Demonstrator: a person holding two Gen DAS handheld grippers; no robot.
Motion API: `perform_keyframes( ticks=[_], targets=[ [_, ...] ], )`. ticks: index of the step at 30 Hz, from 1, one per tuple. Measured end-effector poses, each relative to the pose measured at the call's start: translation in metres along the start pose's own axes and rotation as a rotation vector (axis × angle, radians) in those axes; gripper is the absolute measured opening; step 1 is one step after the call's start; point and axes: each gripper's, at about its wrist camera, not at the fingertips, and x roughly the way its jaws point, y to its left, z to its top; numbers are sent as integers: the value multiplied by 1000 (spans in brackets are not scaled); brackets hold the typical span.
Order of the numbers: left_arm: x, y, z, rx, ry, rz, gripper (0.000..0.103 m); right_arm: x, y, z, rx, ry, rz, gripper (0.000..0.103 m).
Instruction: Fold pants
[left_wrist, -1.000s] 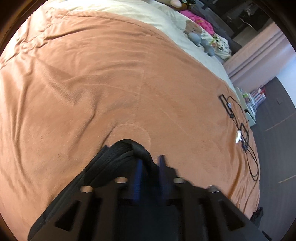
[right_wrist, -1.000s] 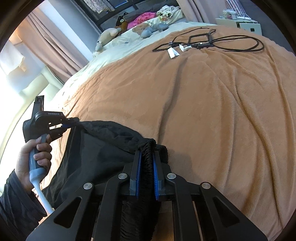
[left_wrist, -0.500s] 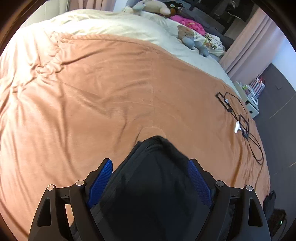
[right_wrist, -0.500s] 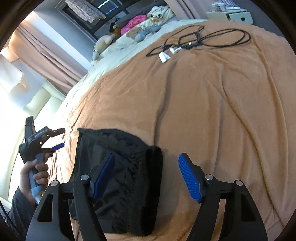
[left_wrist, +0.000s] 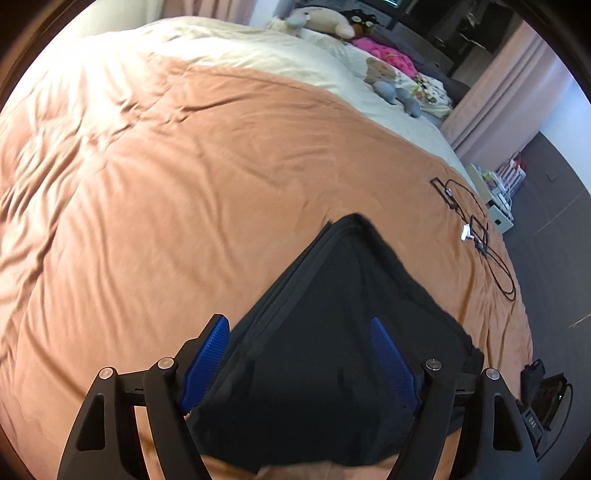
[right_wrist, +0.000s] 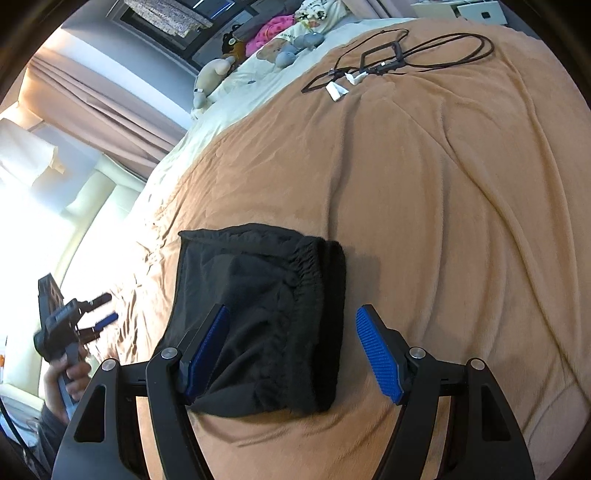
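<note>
The black fabric pants, folded into a compact rectangular bundle, lie on the wrinkled orange-brown fleece blanket that covers the bed. Their gathered elastic waistband shows along the bundle's right side in the right wrist view.

The right tongs are spread wide, with the ribbed blue pads apart and nothing held between them. The left pad sits over the bundle's near left part; whether it touches the cloth cannot be told. The right pad is clear of the pants, over bare blanket.

The left tongs are also wide open and hold nothing. In the left wrist view their blue pads frame the dark bundle, which fills the space between and below them. In the right wrist view the same tool appears off to the left of the pants, gripped in the person's hand, blurred.

A looped black cable with white plugs lies well apart at the far side of the blanket.
</note>
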Motion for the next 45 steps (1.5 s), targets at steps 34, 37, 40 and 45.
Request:
perform_keyframes(
  ticks=[34,37,40,45],
  targets=[
    [-32,83,-127,-137,29,12,46,36,-54,-34,328,76,173,58],
    [-25,85,-126,-137,32,20,45,41,-51,-37,332,69,148,58],
    [-16,88,-127,-151,41,11,41,49,-53,-37,359,57,124,55],
    [-1,89,-127,-138,68,19,40,52,-45,-42,360,48,98,49]
  ],
)
